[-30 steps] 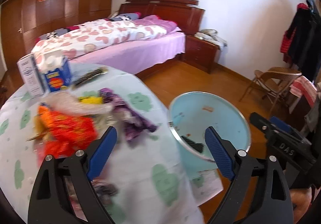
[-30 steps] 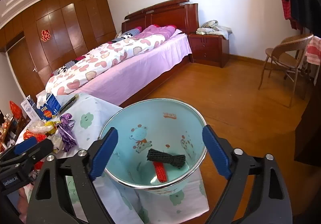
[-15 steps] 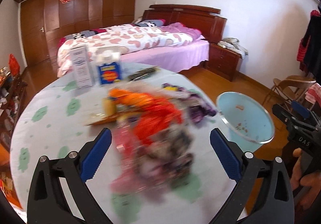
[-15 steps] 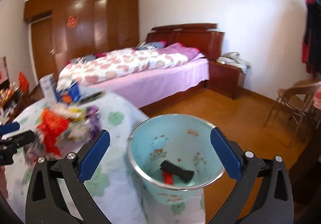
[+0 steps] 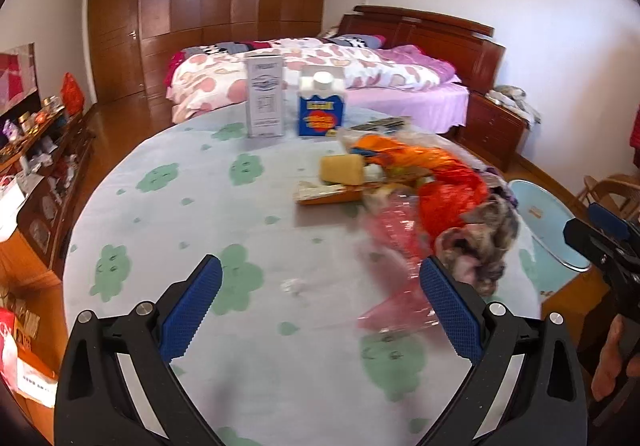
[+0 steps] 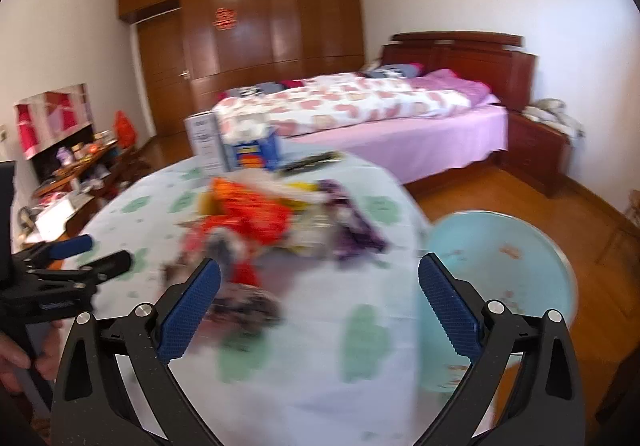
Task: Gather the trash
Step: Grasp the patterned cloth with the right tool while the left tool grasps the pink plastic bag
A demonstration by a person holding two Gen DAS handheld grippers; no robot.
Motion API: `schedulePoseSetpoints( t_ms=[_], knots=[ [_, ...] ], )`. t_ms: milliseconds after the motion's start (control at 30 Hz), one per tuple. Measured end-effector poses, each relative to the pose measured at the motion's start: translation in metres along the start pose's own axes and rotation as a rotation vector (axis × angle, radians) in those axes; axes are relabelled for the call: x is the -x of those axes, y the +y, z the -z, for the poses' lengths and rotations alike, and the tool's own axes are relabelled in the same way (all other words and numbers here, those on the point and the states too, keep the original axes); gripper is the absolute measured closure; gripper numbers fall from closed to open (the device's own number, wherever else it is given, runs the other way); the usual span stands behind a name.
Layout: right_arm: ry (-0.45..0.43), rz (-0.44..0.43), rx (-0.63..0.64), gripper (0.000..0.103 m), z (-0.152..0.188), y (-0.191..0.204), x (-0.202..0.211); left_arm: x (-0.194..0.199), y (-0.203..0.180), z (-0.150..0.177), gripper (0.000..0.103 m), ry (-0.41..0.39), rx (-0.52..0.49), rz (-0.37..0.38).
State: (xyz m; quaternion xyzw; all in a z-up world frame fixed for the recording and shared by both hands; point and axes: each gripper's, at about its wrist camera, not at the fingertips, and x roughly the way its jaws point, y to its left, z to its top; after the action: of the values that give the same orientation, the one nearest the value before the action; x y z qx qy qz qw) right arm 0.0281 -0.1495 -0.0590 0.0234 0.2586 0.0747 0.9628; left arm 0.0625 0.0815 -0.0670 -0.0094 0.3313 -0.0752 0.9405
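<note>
Most of the job looks left — both the left gripper and right gripper spread and empty, trash pile on the bench, bin beside it.

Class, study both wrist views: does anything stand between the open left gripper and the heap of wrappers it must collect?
Nothing visible does. The left gripper is open over bare tablecloth, and the trash pile lies ahead to its right, with the bin beyond the table edge.
</note>
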Motion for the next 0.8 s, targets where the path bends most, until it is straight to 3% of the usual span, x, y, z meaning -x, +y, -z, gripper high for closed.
schedulePoseSetpoints(
  t_ms=[133, 300, 467, 533, 800],
  knots=[
    [0.043, -0.043, 0.047, 0.026, -0.002, 0.027, -0.021, 0.0, 0.016, 0.003, 0.006, 0.004, 0.029, -0.02],
    [0.116, -0.097, 0.019, 0.031, -0.001, 0.042, -0.048, -0.004, 0.032, 0.007, 0.006, 0.019, 0.074, -0.019],
    [0.172, -0.155, 0.01, 0.068, 0.007, 0.047, -0.058, -0.006, 0.036, 0.009, 0.006, 0.028, 0.097, 0.003],
    [0.179, -0.186, 0.007, 0.077, 0.008, 0.047, -0.057, -0.007, 0.034, 0.009, 0.006, 0.029, 0.093, 0.009],
    [0.071, -0.206, -0.013, 0.081, -0.003, 0.032, -0.014, -0.005, 0.02, 0.005, 0.007, 0.023, 0.082, 0.051]
  ],
)
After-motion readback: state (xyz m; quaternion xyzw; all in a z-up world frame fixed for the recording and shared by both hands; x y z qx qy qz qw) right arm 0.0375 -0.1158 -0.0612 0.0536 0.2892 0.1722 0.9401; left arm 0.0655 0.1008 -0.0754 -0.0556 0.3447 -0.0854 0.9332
